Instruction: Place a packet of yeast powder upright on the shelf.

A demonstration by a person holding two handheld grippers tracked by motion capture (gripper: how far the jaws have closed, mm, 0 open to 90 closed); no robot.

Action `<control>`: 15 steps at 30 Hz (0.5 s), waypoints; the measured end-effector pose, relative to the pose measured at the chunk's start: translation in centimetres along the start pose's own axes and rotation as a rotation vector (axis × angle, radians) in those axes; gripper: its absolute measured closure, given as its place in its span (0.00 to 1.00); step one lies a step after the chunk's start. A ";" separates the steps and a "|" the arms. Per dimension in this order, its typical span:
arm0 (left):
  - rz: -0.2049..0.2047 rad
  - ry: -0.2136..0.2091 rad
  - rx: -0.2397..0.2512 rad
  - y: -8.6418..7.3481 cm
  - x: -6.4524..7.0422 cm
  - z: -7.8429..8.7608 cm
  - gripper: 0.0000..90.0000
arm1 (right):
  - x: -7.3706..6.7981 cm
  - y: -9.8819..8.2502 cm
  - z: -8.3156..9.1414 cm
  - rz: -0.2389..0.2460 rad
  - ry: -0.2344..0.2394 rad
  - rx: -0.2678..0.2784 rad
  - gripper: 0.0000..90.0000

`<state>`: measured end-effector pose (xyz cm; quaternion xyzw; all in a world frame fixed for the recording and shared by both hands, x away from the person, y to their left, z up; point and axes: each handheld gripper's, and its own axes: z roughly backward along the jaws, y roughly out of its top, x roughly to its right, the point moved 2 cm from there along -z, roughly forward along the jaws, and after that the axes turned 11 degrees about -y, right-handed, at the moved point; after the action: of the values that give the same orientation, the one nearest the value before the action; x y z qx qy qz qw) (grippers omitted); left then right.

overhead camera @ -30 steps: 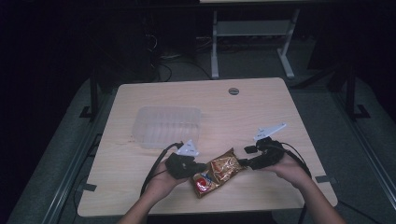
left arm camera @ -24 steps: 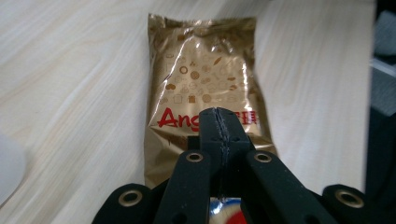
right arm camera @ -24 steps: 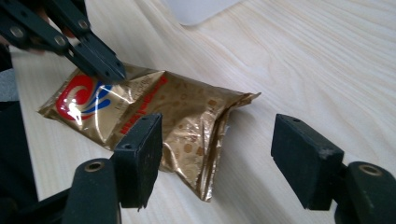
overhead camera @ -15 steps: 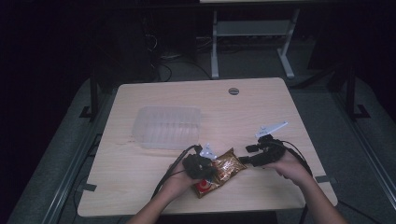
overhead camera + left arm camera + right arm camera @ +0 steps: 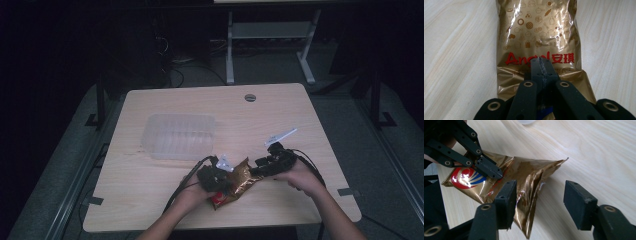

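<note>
A gold foil bag [image 5: 241,177] with a red logo lies on the wooden table [image 5: 300,115] near its front edge. My left gripper [image 5: 227,183] points down at it, jaws shut, tips resting on the foil by the red lettering [image 5: 541,60]; no foil shows between the jaws. From the right gripper view, the left gripper [image 5: 496,173] touches the bag [image 5: 529,172] beside the red and blue logo. My right gripper [image 5: 540,186] stands open and has just been closing, with the bag's raised, creased end between its jaws, close to the left pad [image 5: 506,200].
A clear plastic tray [image 5: 180,136] sits behind and left of the hands. A round cable hole [image 5: 250,97] is near the table's far edge. Cables trail from both grippers toward the front edge. Dark floor and a white frame [image 5: 270,35] lie beyond.
My left hand has moved right and down onto the bag. The right gripper has closed in on the bag's right end, which now stands up creased.
</note>
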<state>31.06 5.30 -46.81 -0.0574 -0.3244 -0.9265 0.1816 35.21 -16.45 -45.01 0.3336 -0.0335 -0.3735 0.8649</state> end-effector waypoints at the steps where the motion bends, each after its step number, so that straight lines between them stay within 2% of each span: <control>1: 0.003 -0.001 0.002 0.0 0.0 0.0 1.00 | 0.0 0.1 -0.2 0.001 -0.001 -0.005 0.47; 2: 0.004 -0.002 0.004 0.0 0.0 0.0 1.00 | -0.1 0.3 -0.8 -0.013 0.012 -0.020 0.45; 4: -0.007 -0.004 -0.010 0.0 -0.1 0.1 1.00 | -0.1 0.6 -1.3 -0.004 0.016 -0.024 0.45; 7: 0.001 -0.008 -0.001 0.0 -0.1 0.0 1.00 | -0.2 0.7 -1.9 -0.004 0.022 -0.032 0.44; 9: 0.001 -0.008 0.001 -0.1 -0.1 0.0 1.00 | -0.5 0.7 -2.4 -0.023 0.046 -0.051 0.44; 15: 0.011 -0.014 0.010 -0.1 -0.2 0.0 1.00 | -0.5 0.6 -2.7 -0.036 0.082 -0.071 0.53</control>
<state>31.19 5.41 -46.94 -0.0649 -0.3301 -0.9234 0.1847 36.02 -14.33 -46.65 0.3181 0.0213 -0.3760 0.8700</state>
